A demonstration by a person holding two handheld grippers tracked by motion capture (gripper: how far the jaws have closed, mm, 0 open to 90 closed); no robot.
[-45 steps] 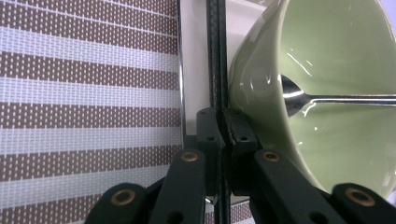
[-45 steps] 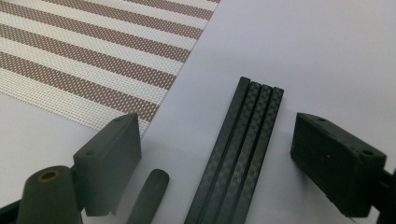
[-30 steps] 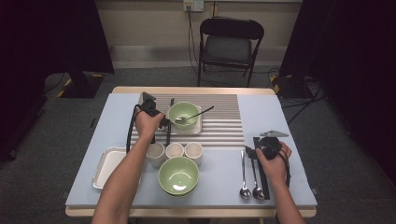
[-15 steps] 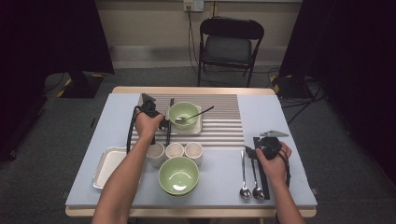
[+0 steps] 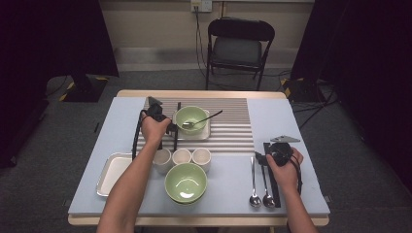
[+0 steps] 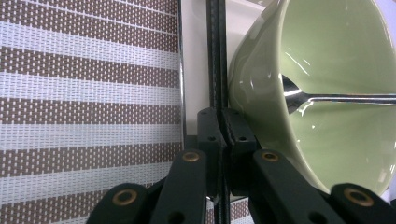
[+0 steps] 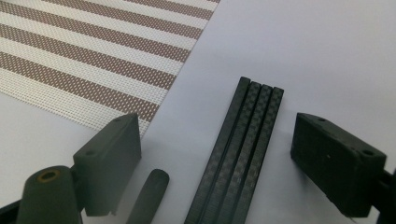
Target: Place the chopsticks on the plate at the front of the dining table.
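Close beside the left tongs (image 6: 223, 135), a green bowl (image 6: 327, 70) crowds the chopsticks (image 6: 215, 56).

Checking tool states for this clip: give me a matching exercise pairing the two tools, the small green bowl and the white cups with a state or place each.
Things:
1. left tool
2. right tool
3. small green bowl
4. white cups

States or places:
A. open, black sticks between its jaws
B. shut on a thin black stick
C. has a spoon in it
D. in a row just off the striped mat

Pairs: 1-B, 2-A, 3-C, 4-D
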